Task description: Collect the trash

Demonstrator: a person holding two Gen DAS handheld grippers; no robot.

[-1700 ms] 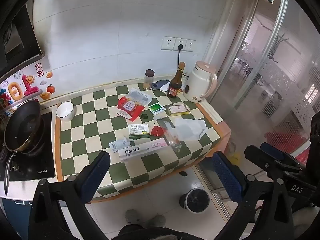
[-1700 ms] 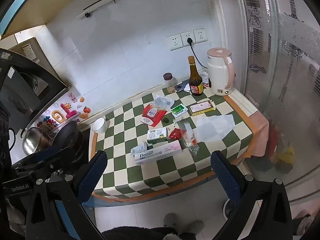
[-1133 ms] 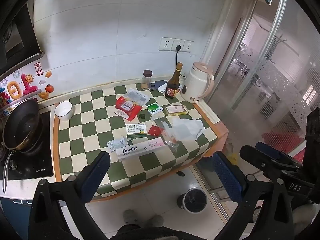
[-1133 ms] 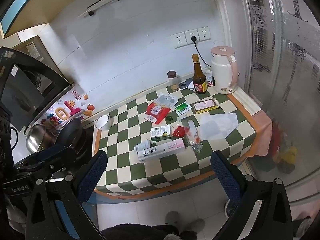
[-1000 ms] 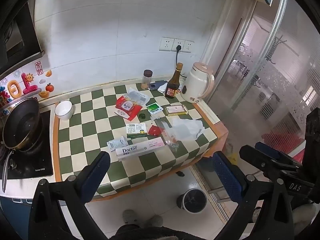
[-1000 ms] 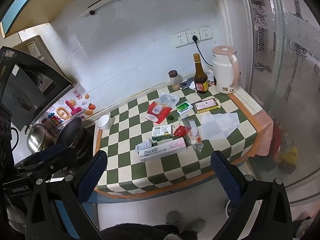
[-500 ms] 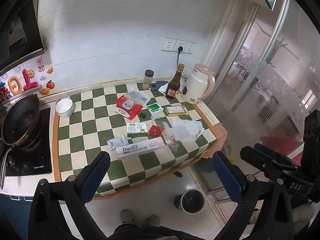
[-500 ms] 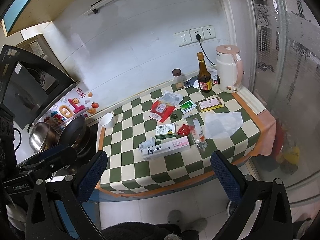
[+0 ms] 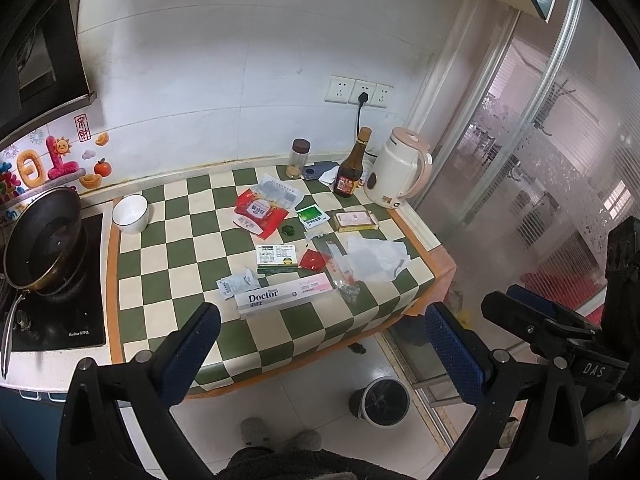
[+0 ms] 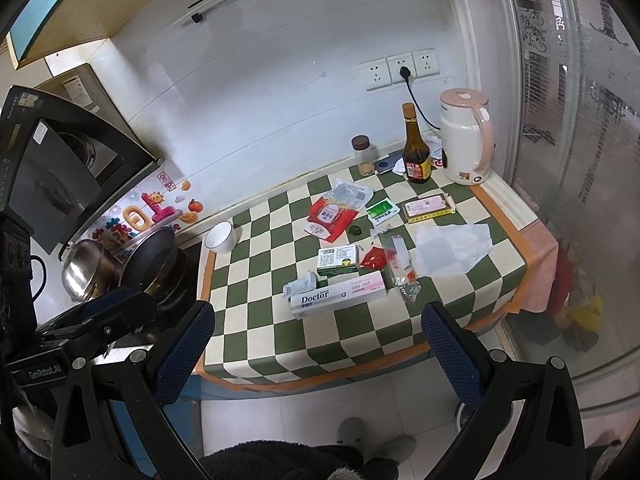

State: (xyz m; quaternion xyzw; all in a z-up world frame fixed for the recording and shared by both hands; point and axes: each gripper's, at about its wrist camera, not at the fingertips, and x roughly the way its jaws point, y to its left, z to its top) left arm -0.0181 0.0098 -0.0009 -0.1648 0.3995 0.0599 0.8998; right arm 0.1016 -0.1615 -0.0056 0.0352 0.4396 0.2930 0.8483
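- Left wrist view: only here does the whole trash bin (image 9: 380, 401) show, on the floor below the checkered surface's (image 9: 160, 312) front edge, right of the Doctor box (image 9: 285, 295). The left gripper (image 9: 320, 354) hovers above the floor, spread wide and empty.
- Right wrist view: a steel pot (image 10: 86, 270) shows far left of the Doctor box (image 10: 338, 293); wrappers lie behind the box. The right gripper (image 10: 318, 350) hangs short of the surface, wide apart, holding nothing.
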